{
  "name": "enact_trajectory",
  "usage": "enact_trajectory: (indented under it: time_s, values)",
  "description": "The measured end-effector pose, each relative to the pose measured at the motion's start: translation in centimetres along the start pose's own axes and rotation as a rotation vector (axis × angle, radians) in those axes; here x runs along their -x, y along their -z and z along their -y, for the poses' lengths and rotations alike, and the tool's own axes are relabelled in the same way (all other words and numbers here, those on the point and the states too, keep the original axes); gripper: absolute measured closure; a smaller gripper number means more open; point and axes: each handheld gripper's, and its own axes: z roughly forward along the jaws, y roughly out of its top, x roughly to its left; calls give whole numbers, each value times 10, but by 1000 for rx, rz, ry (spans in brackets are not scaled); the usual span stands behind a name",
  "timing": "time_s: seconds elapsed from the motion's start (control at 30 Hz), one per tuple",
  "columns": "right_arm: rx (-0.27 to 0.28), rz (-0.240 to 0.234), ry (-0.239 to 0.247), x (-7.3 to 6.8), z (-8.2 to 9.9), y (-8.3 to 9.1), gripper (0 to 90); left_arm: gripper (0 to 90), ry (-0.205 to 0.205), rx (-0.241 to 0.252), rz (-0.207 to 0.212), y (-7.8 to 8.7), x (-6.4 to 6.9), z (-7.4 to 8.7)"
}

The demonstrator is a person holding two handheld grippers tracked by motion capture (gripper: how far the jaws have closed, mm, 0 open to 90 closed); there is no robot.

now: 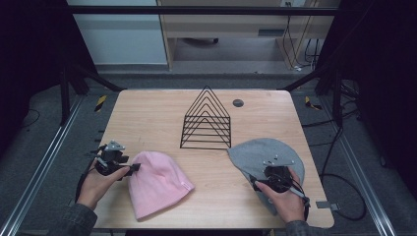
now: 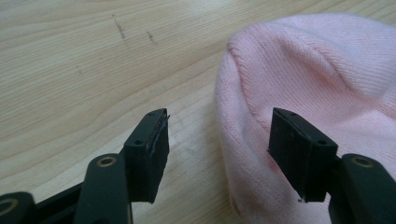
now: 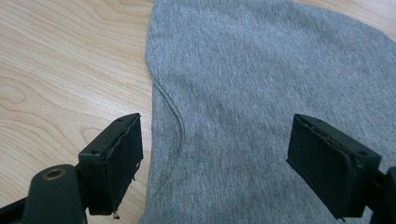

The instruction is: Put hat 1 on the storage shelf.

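The high view looks forward and down over the whole wooden table. Each gripper view sits close and low, perhaps just above the tabletop, sharing the pink beanie and grey beanie with it.

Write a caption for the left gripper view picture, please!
Open left gripper straddles the edge of a pink hat on a wooden table.

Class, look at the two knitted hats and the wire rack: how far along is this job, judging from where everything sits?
Nothing looks finished: the black wire rack stands bare. In hand: the left gripper straddles the edge of the pink knitted beanie, jaws apart, not pinching; the right gripper hangs open over the grey knitted beanie. Both hats lie flat on the wooden table. Gripping and moving them is probably left.
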Motion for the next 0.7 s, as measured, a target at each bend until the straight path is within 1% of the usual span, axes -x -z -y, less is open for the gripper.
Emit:
enact_trajectory:
  time_s: [0.03, 0.1, 0.13, 0.17, 0.2, 0.23, 0.27, 0.3, 0.33, 0.37, 0.4, 0.43, 0.53, 0.57, 0.6, 0.63, 0.67, 0.7]
  values:
    - [-2, 0, 1, 0, 0, 0, 182, 421, 1, -2, 3, -1, 0, 0]
    - [-2, -3, 2, 0, 0, 0, 182, 454, 26, -7, 33, -5, 0, -1]
    - [-2, -8, 3, 0, 0, 0, 182, 473, 30, -13, 38, -7, 0, -2]
    - [-4, -8, 5, -1, 0, 0, 182, 516, 33, -22, 46, -10, 1, -2]
    - [-4, -8, 5, -1, 0, 0, 182, 516, 38, -29, 55, -12, 3, -2]
    - [-5, -9, 3, -1, 0, 0, 182, 543, 39, -33, 61, -14, 4, -3]
    - [-5, -10, 5, 0, 0, 0, 182, 582, 38, -35, 68, -16, 5, -3]
    - [-4, -10, 6, 0, -1, 0, 183, 688, 36, -38, 73, -17, 6, -4]
    - [-4, -10, 6, 0, -1, 0, 183, 688, 22, -42, 79, -17, 7, -4]
    - [-5, -10, 6, 0, -1, 0, 183, 782, 15, -47, 79, -17, 9, -5]
    - [-5, -10, 6, 0, -1, 0, 183, 782, 8, -45, 72, -16, 11, -5]
    - [-3, -9, 6, 0, -1, 0, 183, 802, -1, -29, 61, -14, 12, -6]
    - [2, -4, 5, 0, -1, 1, 183, 816, -30, 24, 34, 0, 20, -11]
    - [2, -4, 5, 0, -1, 1, 183, 816, -68, 65, 17, 13, 28, -16]
    - [1, -4, 5, 0, -1, 1, 183, 816, -82, 89, 12, 20, 34, -19]
    - [1, -4, 5, 0, -1, 1, 183, 816, -82, 89, 12, 20, 34, -19]
    - [1, 0, 5, 0, -1, 1, 183, 816, -113, 96, 5, 27, 38, -23]
    - [2, -1, 4, 0, -1, 1, 183, 815, -134, 111, -2, 33, 44, -26]
